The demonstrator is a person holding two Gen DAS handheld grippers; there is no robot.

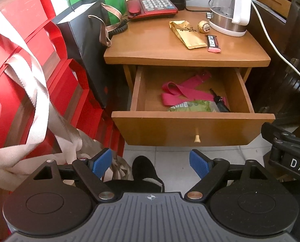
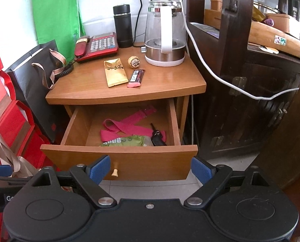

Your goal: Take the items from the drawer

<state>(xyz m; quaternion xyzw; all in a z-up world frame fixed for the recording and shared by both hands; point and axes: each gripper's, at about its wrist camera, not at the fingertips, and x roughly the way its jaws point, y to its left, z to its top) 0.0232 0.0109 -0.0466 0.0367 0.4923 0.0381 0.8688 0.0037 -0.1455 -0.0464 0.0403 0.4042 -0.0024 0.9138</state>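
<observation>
Left hand-held gripper (image 1: pixel 150 164): its blue fingers stand wide apart and hold nothing; it hangs over the tiled floor (image 1: pixel 170 161), in front of the drawer and a little below it.
Right hand-held gripper (image 2: pixel 151 170): fingers also wide apart, empty; it sits just before the drawer front, and its left finger is near the small knob (image 2: pixel 115 172).
Drawer (image 2: pixel 119 161): pulled out from the wooden nightstand, open to the top; from both grippers it lies at 12 o'clock.
Pink strap (image 2: pixel 127 126): lies folded on the drawer floor, in the middle, reaching to the back at 1 o'clock.
Green packet (image 2: pixel 127 141): flat, against the inside of the drawer front, partly on the strap; it is the nearest thing to the right gripper.
Black key (image 2: pixel 157 136): at the right side of the drawer, just beside the green packet, at 3 o'clock from it.
Tabletop (image 2: pixel 85 86): it carries a gold pouch (image 2: pixel 115 72), a round gold sweet (image 2: pixel 134 62) and a dark snack bar (image 2: pixel 136 78), close together in the middle.
Back of tabletop: a red telephone (image 2: pixel 97 46) at 10 o'clock, a black flask (image 2: pixel 122 26) at 12 o'clock, a glass kettle (image 2: pixel 165 38) at 2 o'clock.
Left of nightstand: a black paper bag (image 1: pixel 85 46) and red boxes (image 1: pixel 18 60).
Person: one foot in a black slipper (image 1: pixel 147 171) shows between the left gripper's fingers.
</observation>
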